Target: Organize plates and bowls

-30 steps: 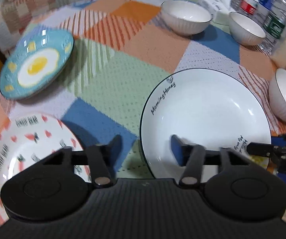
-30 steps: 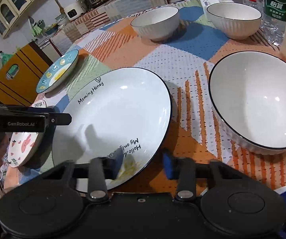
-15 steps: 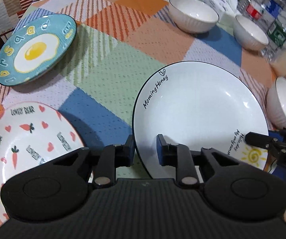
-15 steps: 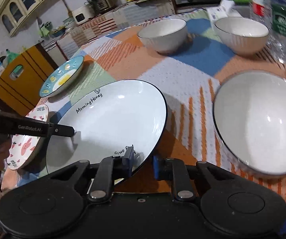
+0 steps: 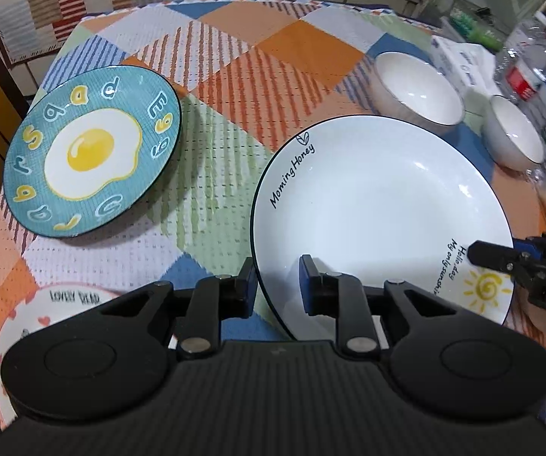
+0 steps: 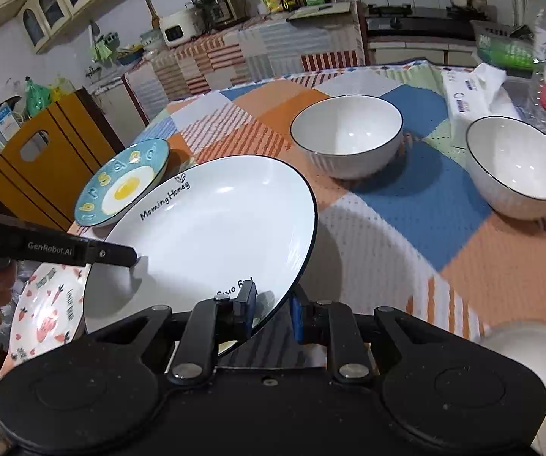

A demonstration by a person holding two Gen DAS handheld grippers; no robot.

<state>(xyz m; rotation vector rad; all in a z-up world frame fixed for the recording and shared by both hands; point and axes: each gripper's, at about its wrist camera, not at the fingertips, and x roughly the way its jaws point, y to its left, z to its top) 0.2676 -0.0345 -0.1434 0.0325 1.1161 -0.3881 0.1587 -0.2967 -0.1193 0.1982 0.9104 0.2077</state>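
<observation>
Change: a second ago both tools gaped beside the white "Morning Honey" plate point(image 5: 379, 212); now it rides lifted and tilted off the surface point(image 6: 406, 243).
Left tool point(image 5: 275, 279): pinching its near rim.
Right tool point(image 6: 271, 309): pinching the opposite rim.
Meaning: probably ready to stack on another plate.

**Legible text, both wrist views**

We read "Morning Honey" on the far rim of the white plate point(image 5: 379, 205), under a small leaf mark; its near rim carries "Hello.day" and "My only sunshine" beside a yellow sun drawing. The teal egg plate point(image 5: 90, 152) bears scattered letters, "Egg" among them. The carrot-and-heart plate point(image 5: 68, 304) shows "LOVELY BEAR". We note "GenRobot.AI" on the left gripper point(image 6: 113, 254) and "DAS", cut off, on the right gripper point(image 5: 501, 262). Bottle labels unreadable.
</observation>
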